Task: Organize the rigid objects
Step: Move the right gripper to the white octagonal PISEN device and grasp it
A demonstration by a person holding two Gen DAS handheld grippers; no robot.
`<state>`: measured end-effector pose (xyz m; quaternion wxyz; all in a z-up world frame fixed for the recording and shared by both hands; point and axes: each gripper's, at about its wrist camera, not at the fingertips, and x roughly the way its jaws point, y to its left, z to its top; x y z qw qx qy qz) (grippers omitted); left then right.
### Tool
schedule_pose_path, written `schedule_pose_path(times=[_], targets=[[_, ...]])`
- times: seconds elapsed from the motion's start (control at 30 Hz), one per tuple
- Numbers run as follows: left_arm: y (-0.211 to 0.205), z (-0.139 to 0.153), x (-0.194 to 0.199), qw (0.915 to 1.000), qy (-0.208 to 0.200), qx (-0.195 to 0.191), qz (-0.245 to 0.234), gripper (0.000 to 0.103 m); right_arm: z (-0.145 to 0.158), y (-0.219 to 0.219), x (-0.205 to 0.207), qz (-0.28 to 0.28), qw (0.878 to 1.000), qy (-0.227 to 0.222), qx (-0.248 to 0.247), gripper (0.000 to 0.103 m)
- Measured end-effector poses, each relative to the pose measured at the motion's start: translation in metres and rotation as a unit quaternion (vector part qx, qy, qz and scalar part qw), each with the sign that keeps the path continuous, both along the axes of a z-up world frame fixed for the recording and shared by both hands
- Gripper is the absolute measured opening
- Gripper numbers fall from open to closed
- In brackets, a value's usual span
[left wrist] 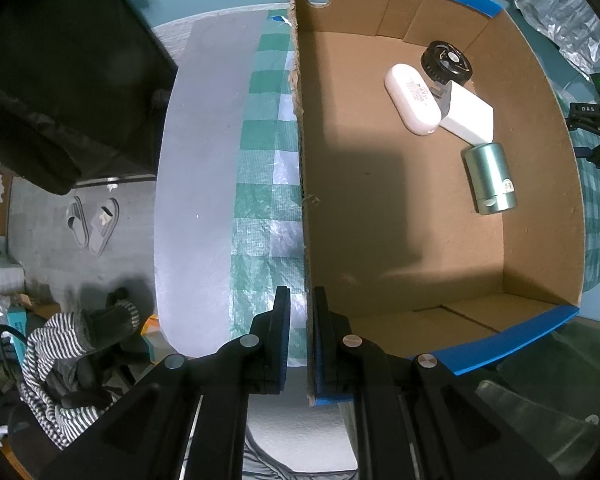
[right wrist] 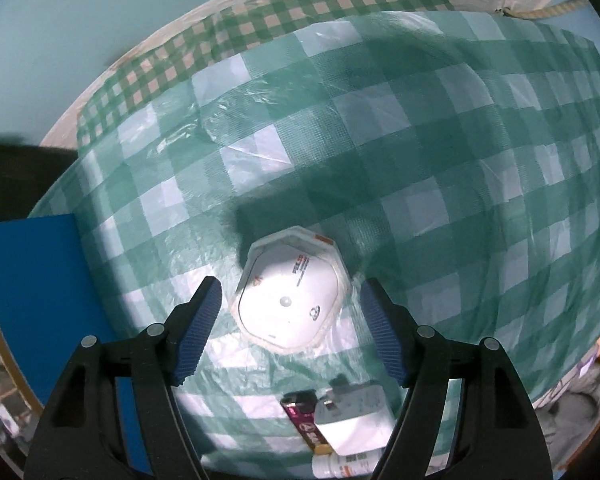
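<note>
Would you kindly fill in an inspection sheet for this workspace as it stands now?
Surface: table under a green checked cloth.
Job's things: cardboard box holding a white case, black cap, white block and green cylinder; white octagonal pack, battery, charger and bottle on the cloth.
Clutter: nothing seen on the table.
Grippers: left gripper shut on the box wall; right gripper open, jaws either side of the pack, not touching.
Cables: nothing seen.
Surroundings: slippers and striped fabric on the floor.
</note>
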<state>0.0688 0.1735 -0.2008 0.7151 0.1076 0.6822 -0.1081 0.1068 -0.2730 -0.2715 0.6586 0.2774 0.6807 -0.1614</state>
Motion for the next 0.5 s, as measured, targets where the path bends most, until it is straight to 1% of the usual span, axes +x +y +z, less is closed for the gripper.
schedule_pose_path(times=[0.07, 0.1, 0.13, 0.27, 0.33, 0.37, 0.5], targets=[[0.000, 0.000, 0.000, 1.0000, 0.001, -0.001, 0.000, 0.009, -0.003, 0.002, 0.003, 0.007, 1.000, 0.003, -0.001, 0.073], [0.001, 0.000, -0.001, 1.0000, 0.001, -0.001, 0.000, 0.009, -0.003, 0.004, 0.005, 0.013, 1.000, 0.005, -0.004, 0.068], [0.001, 0.001, -0.001, 1.0000, 0.001, -0.001, 0.001, 0.009, -0.004, 0.006, 0.006, 0.021, 1.000, 0.008, -0.008, 0.066], [0.002, 0.001, -0.002, 1.0000, 0.000, -0.001, 0.003, 0.010, -0.004, 0.014, 0.010, 0.067, 0.997, 0.011, -0.029, 0.064], [0.003, 0.001, -0.003, 1.0000, 0.001, -0.002, 0.004, 0.009, -0.004, 0.019, 0.013, 0.101, 0.994, 0.008, -0.036, 0.062], [0.002, 0.000, -0.002, 1.0000, 0.001, -0.002, 0.005, 0.009, -0.004, 0.021, 0.014, 0.117, 0.992, 0.007, -0.041, 0.059], [0.003, 0.000, -0.002, 1.0000, 0.002, -0.002, 0.006, 0.009, -0.003, 0.031, 0.017, 0.187, 0.981, 0.003, -0.051, 0.059]])
